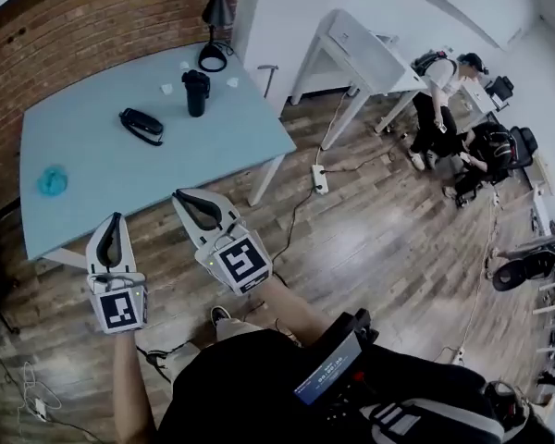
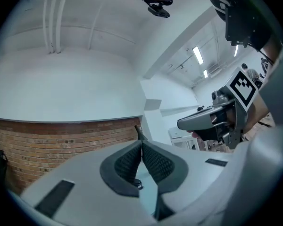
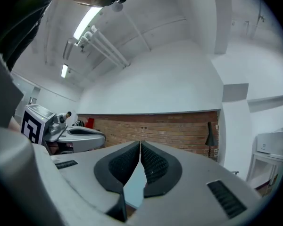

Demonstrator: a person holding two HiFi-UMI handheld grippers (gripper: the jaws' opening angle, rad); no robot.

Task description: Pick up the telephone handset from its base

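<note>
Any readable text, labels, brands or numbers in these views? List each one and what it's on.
No text can be read in any view.
Small screen at the person's chest: lines of light print, too small to read.
Left gripper and right gripper: black-and-white square markers on their cubes, no letters or digits.
Telephone on the table: no label can be made out.

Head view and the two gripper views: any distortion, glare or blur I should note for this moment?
Head view: strong fisheye bends the table edges; the light is even and the telephone is sharp. Left gripper view: dark vignetted corners, and the near jaws look soft. Right gripper view: the ceiling light is blown out, and the corners are dark.
</note>
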